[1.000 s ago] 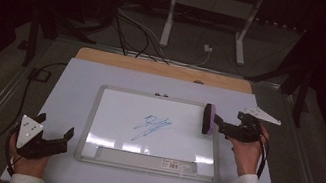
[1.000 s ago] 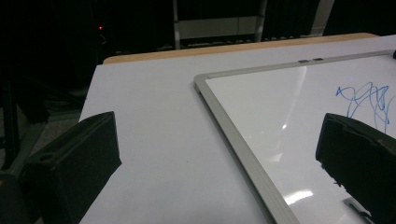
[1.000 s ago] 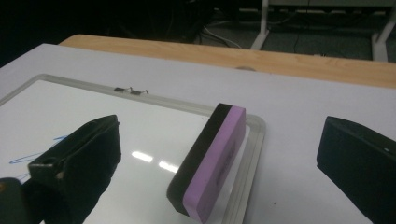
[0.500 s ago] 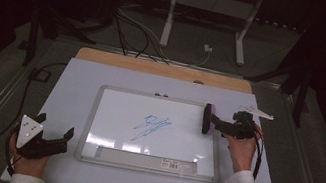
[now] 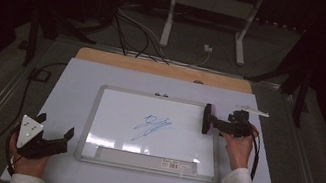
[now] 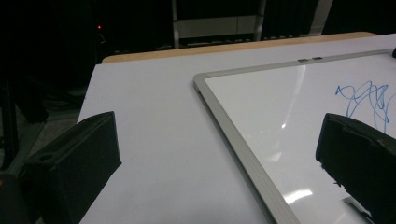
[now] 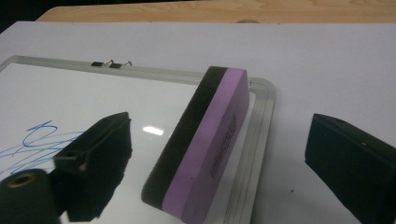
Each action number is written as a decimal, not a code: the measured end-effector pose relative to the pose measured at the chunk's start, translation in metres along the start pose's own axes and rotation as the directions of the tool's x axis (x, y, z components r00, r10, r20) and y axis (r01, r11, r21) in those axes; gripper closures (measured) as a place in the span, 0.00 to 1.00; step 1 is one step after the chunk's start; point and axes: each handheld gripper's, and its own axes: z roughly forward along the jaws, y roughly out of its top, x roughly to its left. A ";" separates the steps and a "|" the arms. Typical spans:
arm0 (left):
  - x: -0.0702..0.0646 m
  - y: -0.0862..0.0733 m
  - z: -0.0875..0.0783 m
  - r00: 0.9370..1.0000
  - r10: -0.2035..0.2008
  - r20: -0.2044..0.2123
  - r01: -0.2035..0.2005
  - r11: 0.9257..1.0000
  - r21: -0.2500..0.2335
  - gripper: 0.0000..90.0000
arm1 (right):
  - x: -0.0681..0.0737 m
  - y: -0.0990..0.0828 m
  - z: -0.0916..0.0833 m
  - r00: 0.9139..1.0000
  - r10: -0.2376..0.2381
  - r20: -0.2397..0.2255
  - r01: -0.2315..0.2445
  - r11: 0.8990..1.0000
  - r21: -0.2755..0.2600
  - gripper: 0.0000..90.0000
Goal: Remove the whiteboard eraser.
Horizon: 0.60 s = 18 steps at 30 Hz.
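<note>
Bare white table (image 5: 118,76) around the whiteboard (image 5: 121,114) — binder clips (image 5: 161,94) at its far rim, eraser (image 5: 208,118) at its right edge

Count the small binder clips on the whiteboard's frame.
2. Both binder clips sit side by side on the whiteboard's far edge, near its middle; the high view shows the same pair. More could lie hidden behind the eraser.

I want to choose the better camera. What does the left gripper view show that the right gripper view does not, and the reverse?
Left gripper view, not the right: a metal stand behind the table and a small red light. Right gripper view, not the left: the purple and black eraser. Both: the whiteboard, its blue scribble and two clips.
</note>
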 end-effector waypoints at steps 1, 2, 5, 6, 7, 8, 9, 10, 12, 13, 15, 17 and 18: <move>0.000 0.000 0.000 1.000 0.000 0.000 0.000 1.000 0.000 0.01 | 0.000 0.000 0.000 1.000 0.000 0.000 0.000 1.000 0.000 0.10; 0.000 0.000 0.000 1.000 0.000 0.000 0.000 1.000 0.000 0.01 | 0.000 0.000 0.001 1.000 0.004 -0.002 -0.004 1.000 0.004 0.10; 0.000 0.000 0.000 1.000 0.000 0.000 0.000 1.000 -0.001 0.01 | -0.001 0.000 0.003 1.000 0.012 -0.002 -0.012 1.000 0.012 0.11; 0.000 0.000 0.000 1.000 0.000 0.000 0.000 1.000 0.000 0.01 | -0.002 0.000 0.005 1.000 0.018 -0.004 -0.018 1.000 0.017 0.13; 0.000 0.000 0.000 1.000 0.000 0.000 0.000 1.000 0.000 0.01 | -0.002 0.000 0.005 1.000 0.018 -0.004 -0.018 1.000 0.017 0.13; 0.000 0.000 0.000 1.000 0.000 0.000 0.000 1.000 0.000 0.01 | -0.002 0.000 0.006 1.000 0.025 -0.005 -0.025 0.999 0.022 0.17; 0.000 0.000 0.000 1.000 0.000 0.000 0.000 1.000 0.000 0.01 | -0.002 0.000 0.006 1.000 0.025 -0.005 -0.025 0.999 0.022 0.17; 0.000 0.000 0.000 1.000 0.001 0.000 -0.001 1.000 0.000 0.01 | -0.003 0.000 0.006 1.000 0.027 -0.007 -0.027 0.999 0.023 0.18; 0.000 0.000 0.000 1.000 0.000 0.000 0.000 1.000 0.001 0.01 | -0.003 -0.001 0.008 0.999 0.033 0.003 -0.033 0.999 0.031 0.24; 0.000 0.000 0.000 1.000 0.000 0.000 0.000 1.000 0.002 0.01 | -0.003 -0.001 0.009 0.999 0.037 0.005 -0.037 0.999 0.033 0.27; 0.000 0.000 0.000 1.000 0.000 0.001 0.000 1.000 0.001 0.01 | -0.003 -0.001 0.009 0.999 0.040 0.007 -0.040 0.998 0.038 0.29; 0.000 0.000 0.000 1.000 0.000 0.001 0.000 1.000 0.002 0.01 | -0.004 -0.002 0.011 0.999 0.047 0.005 -0.047 0.998 0.051 0.34; 0.000 0.000 0.000 1.000 0.000 0.001 0.000 1.000 0.002 0.01 | -0.004 -0.002 0.012 0.999 0.049 0.002 -0.049 0.997 0.056 0.37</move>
